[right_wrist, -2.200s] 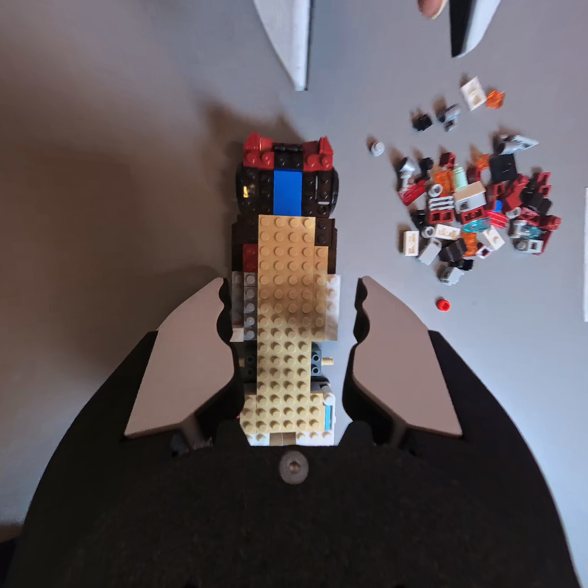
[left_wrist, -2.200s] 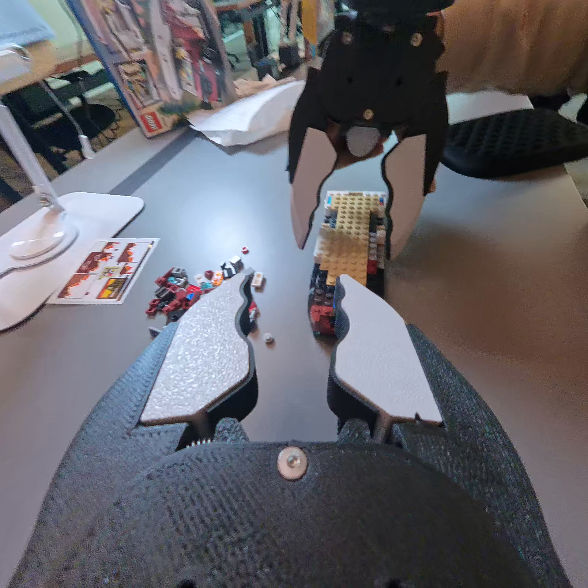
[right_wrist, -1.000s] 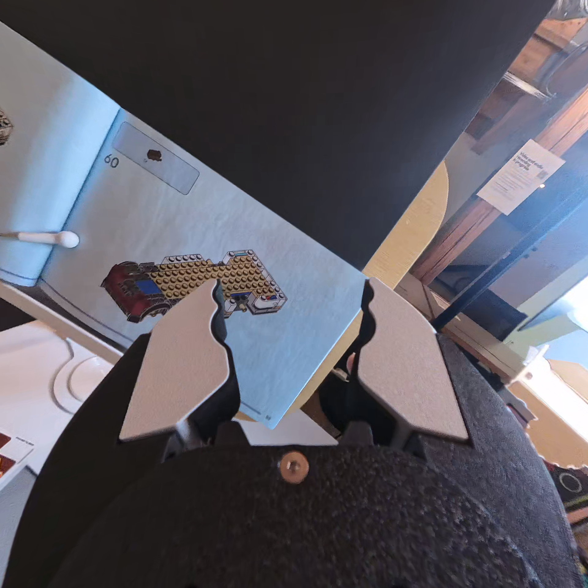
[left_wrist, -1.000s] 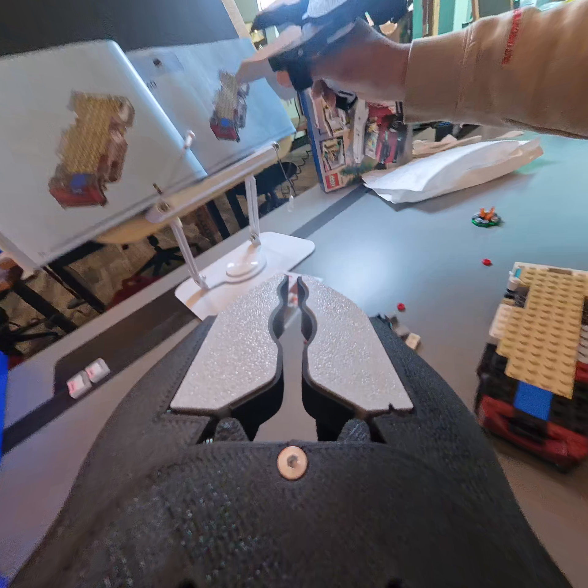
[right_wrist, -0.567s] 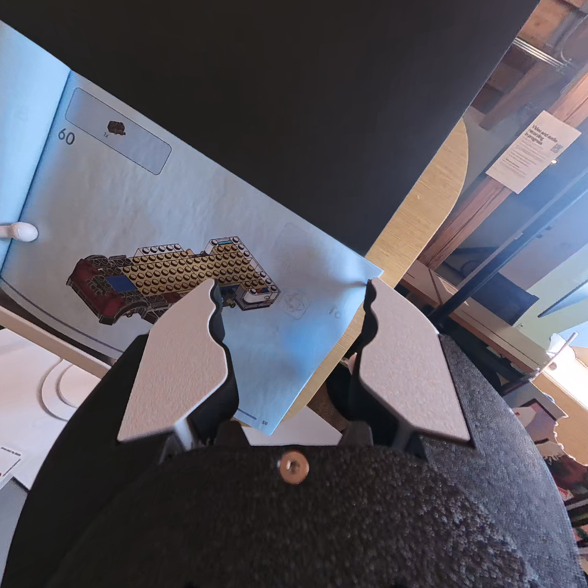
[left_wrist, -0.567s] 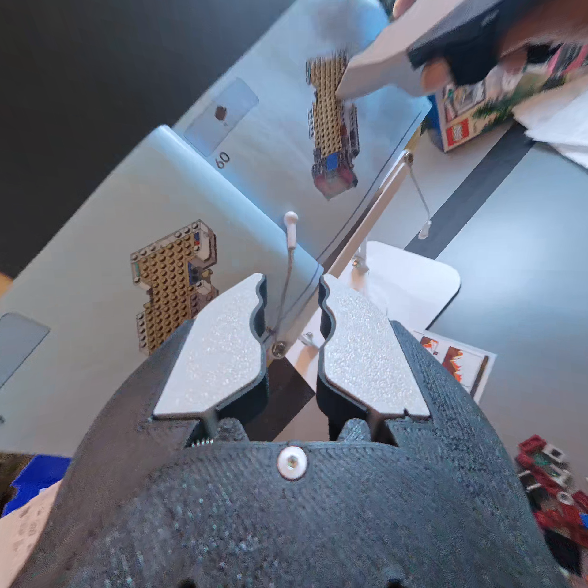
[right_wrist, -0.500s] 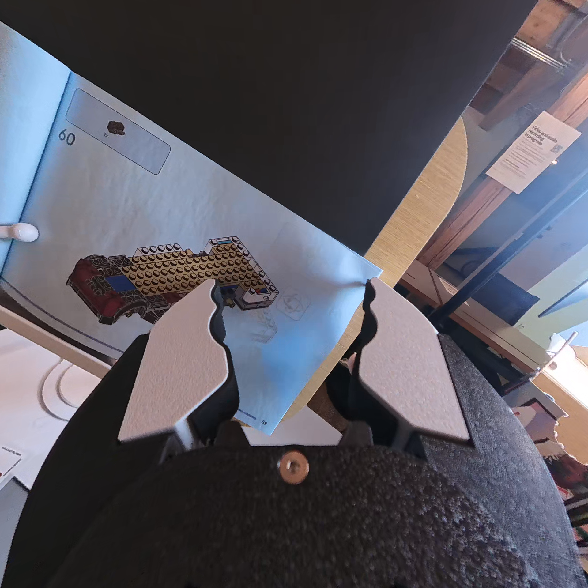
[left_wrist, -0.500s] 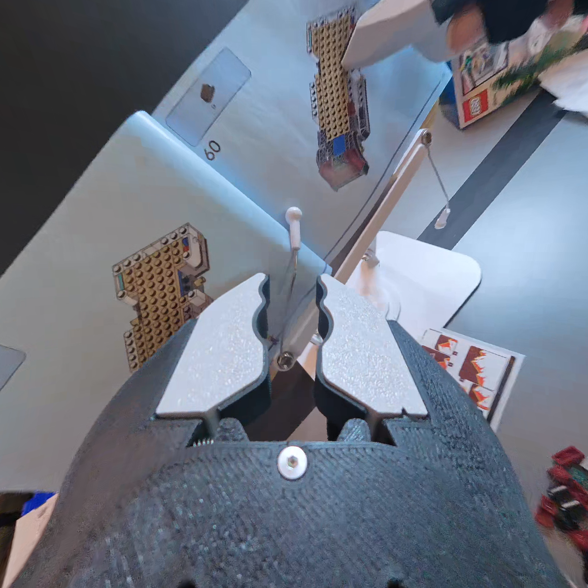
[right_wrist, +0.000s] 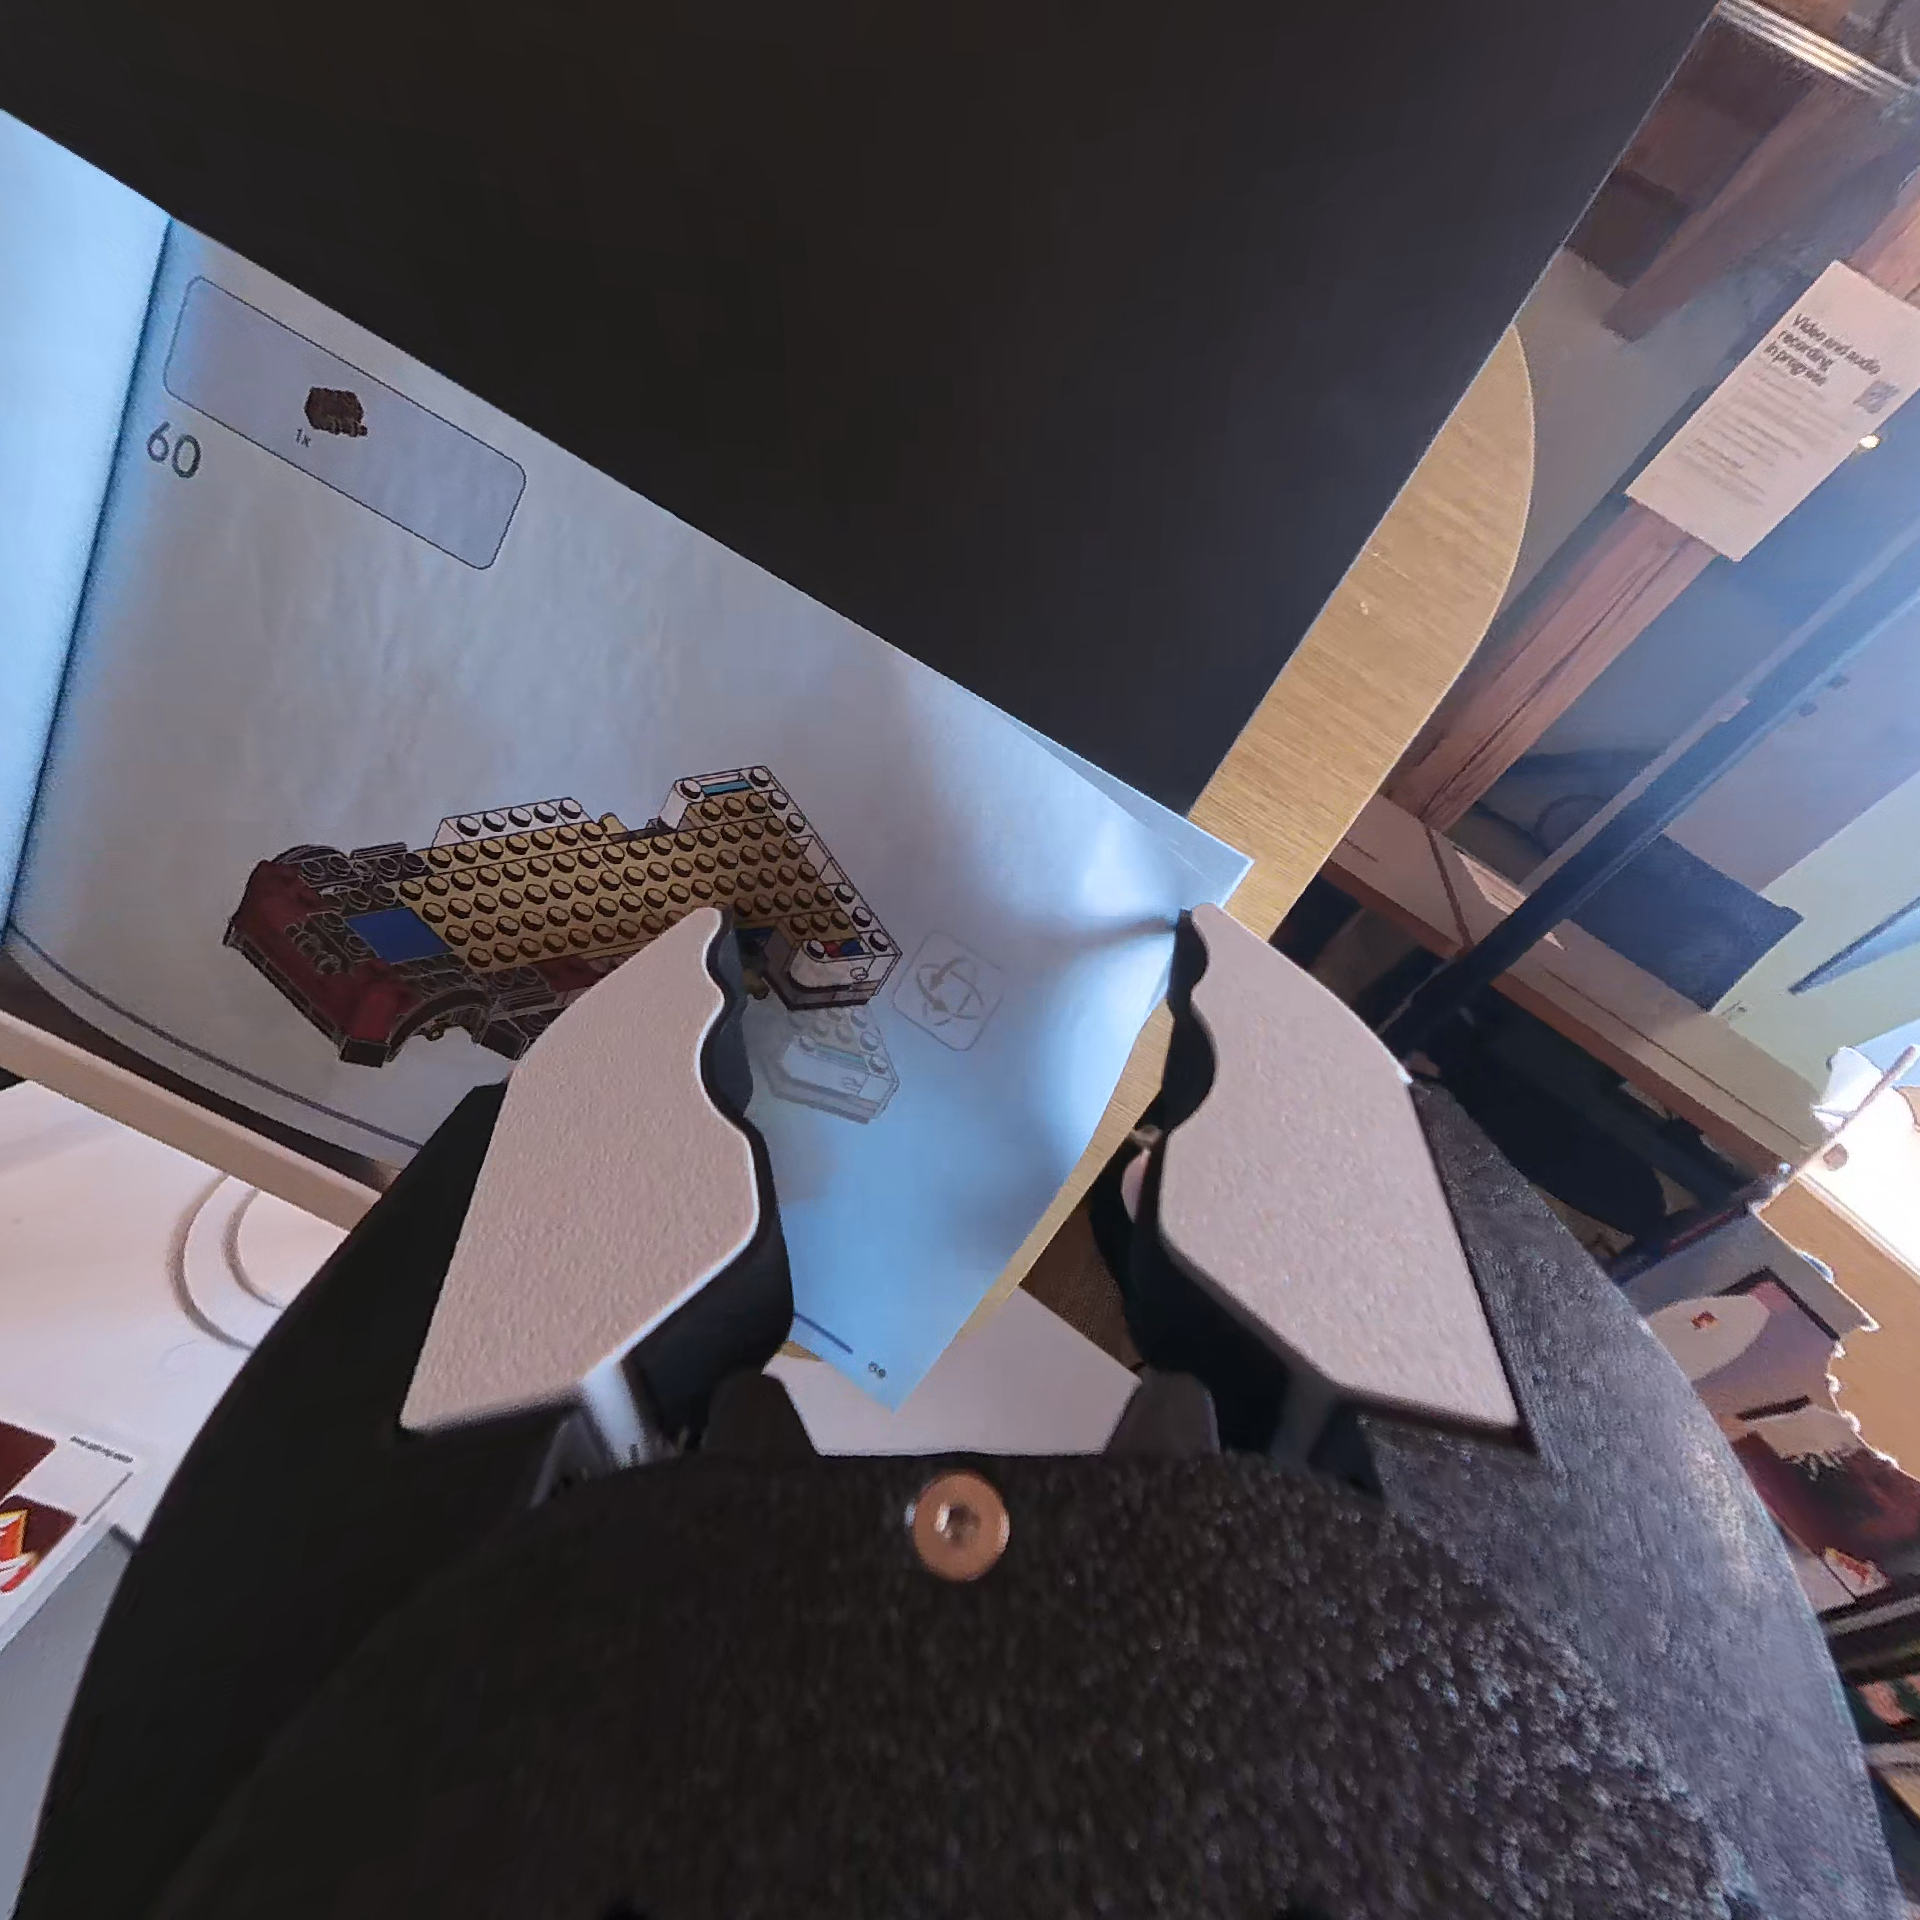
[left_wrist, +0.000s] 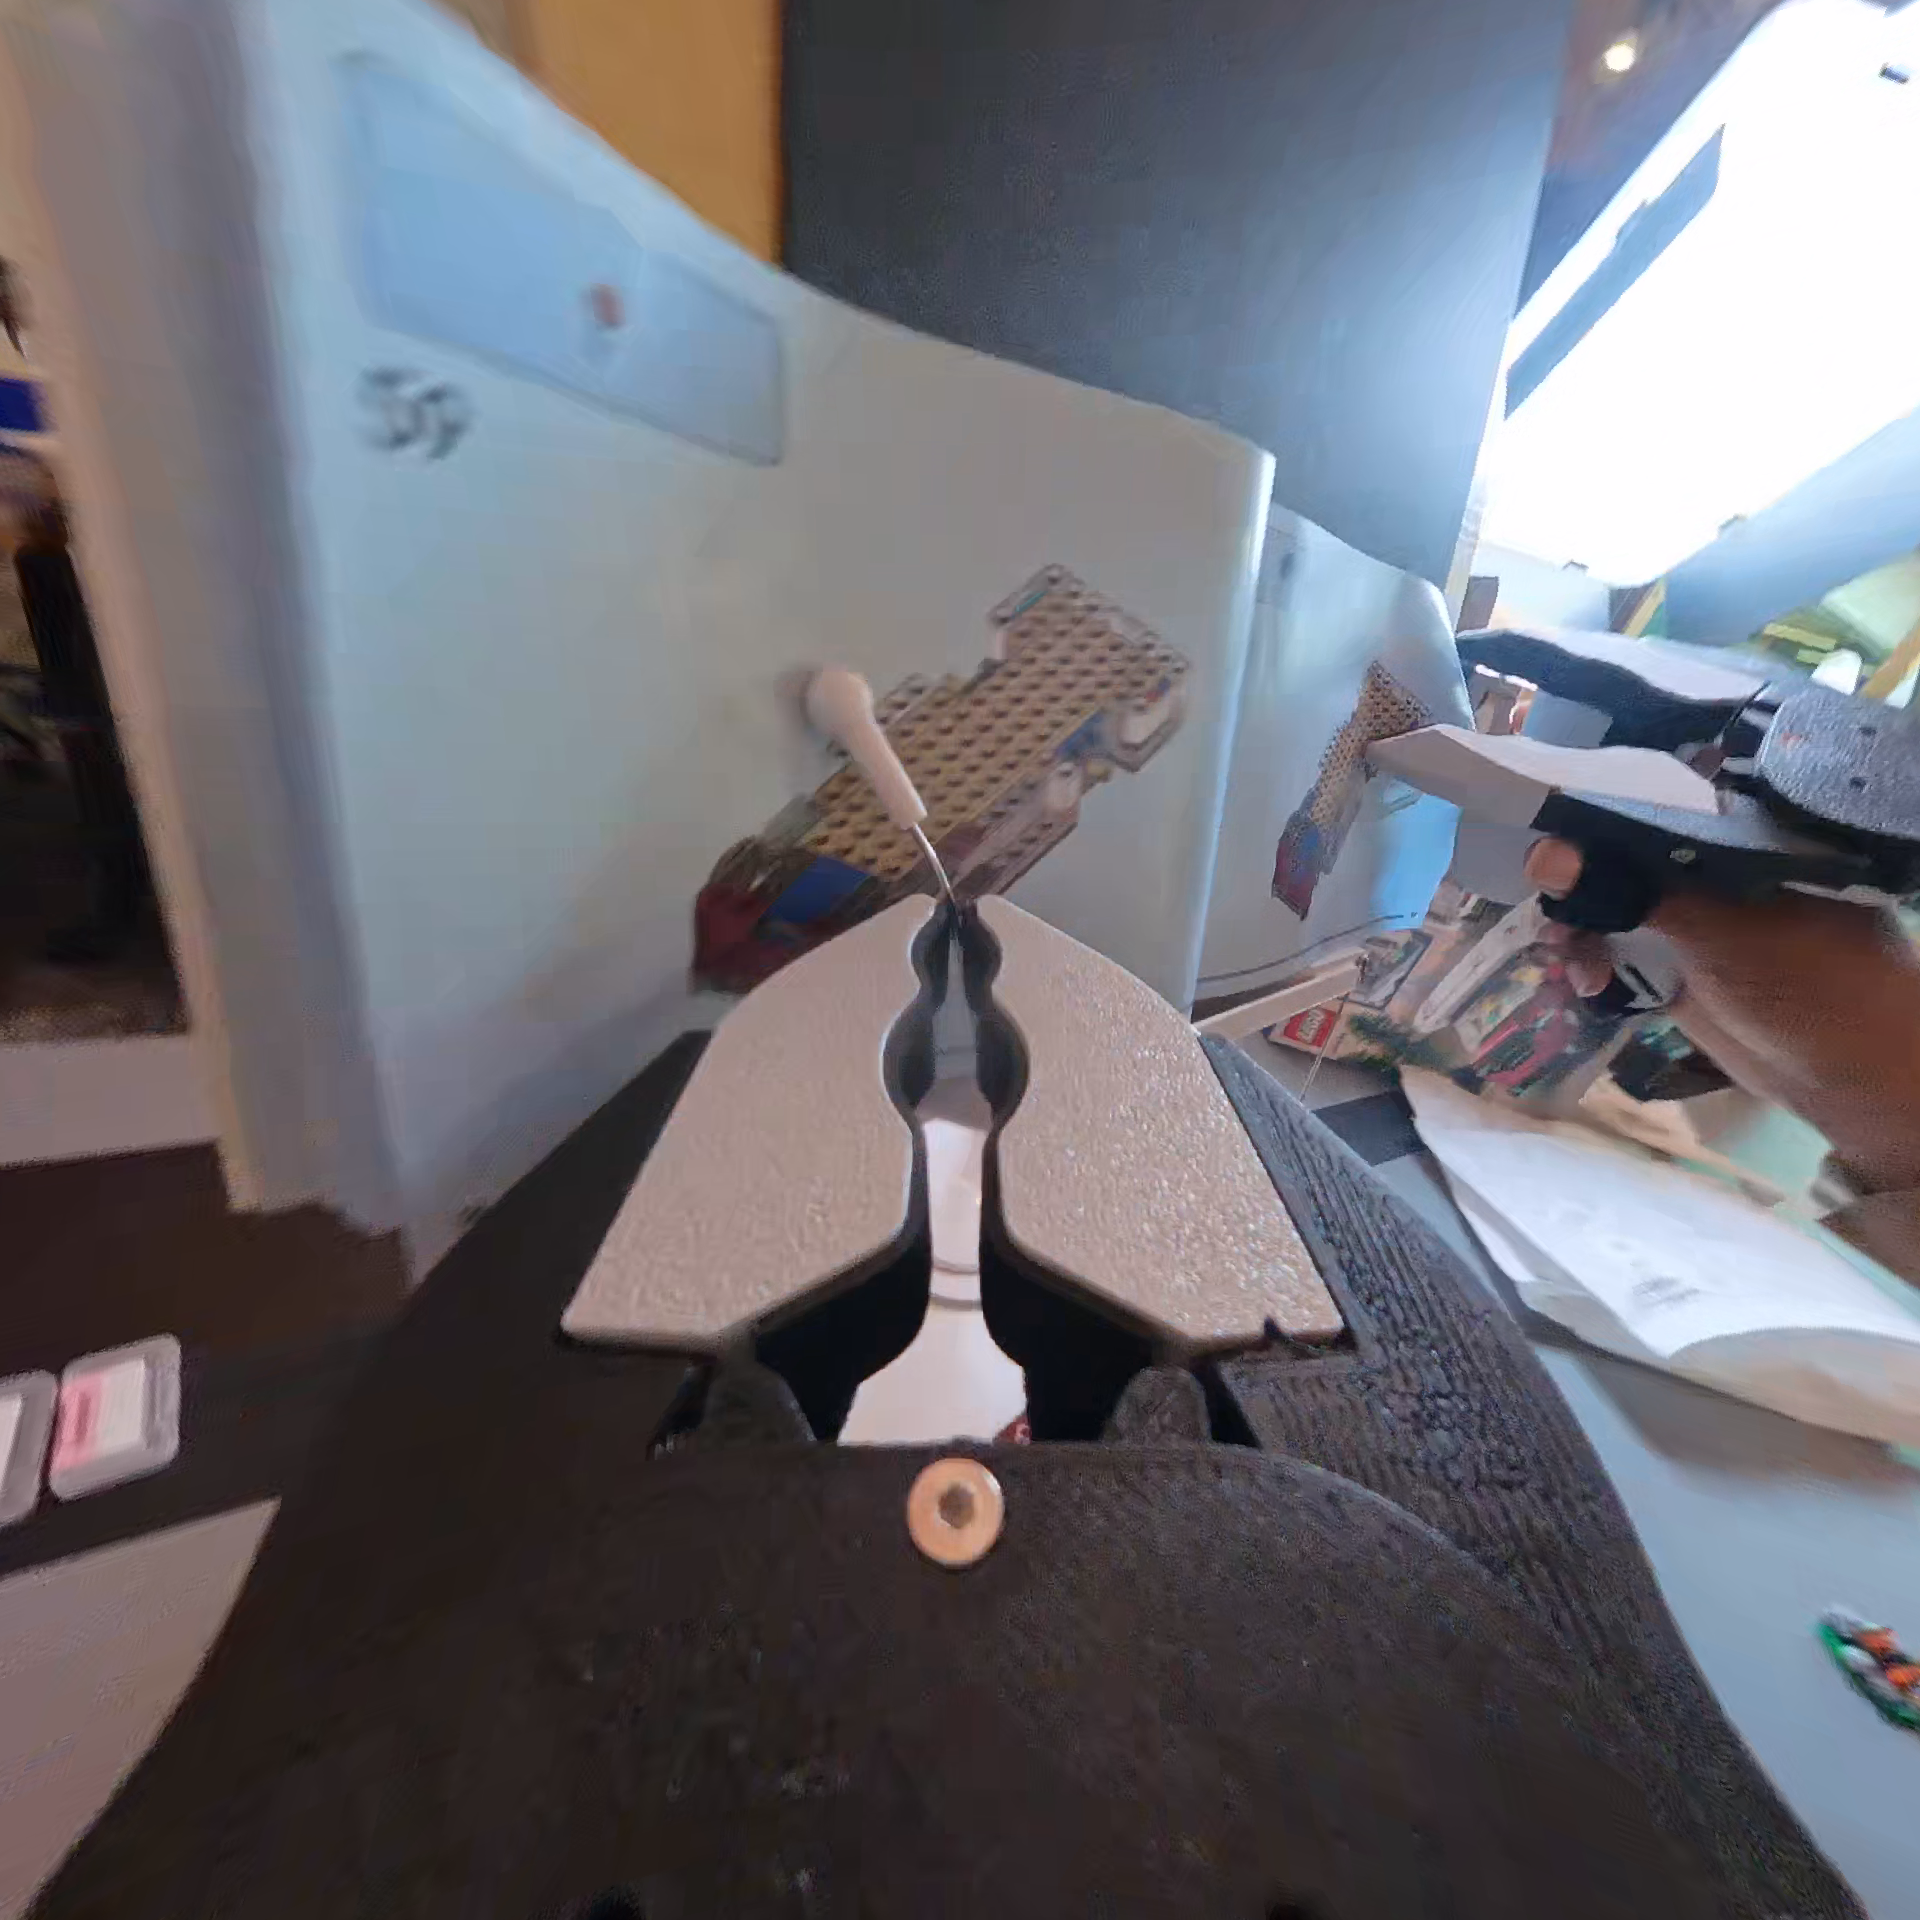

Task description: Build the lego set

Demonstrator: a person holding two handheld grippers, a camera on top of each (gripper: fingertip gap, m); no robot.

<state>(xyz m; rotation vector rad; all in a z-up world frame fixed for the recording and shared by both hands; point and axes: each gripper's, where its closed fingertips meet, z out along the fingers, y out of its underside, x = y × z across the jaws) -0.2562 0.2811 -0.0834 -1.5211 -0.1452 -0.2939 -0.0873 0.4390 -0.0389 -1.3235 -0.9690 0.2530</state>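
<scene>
Backdrop: dark panel (right_wrist: 935,312) and pale wood board (right_wrist: 1382,665) are standing behind the open pale-blue instruction booklet (right_wrist: 623,727); we are seeing a grey tabletop (left_wrist: 1714,1538) lower right in the left wrist view.

Booklet: it is sitting propped on a white book stand (right_wrist: 125,1226), pages showing drawings of a tan, red and black brick model.

Left gripper (left_wrist: 952,914): we are seeing its grey fingertips clenched on the thin metal wire of the stand's page-holder clip (left_wrist: 873,750); the clip's white rounded tip is lying against the left page.

Right gripper (right_wrist: 951,925): its jaws are standing wide apart, grasping nothing; the right fingertip (right_wrist: 1205,935) is touching the right page's outer edge, where the paper is dimpling, and the left fingertip is lying over the printed model.

Hand (left_wrist: 1766,997): a person's hand is gripping the right gripper's handle.

Clutter: white paper bag (left_wrist: 1662,1247) and colourful printed box (left_wrist: 1455,1008) are lying on the table beyond.
</scene>
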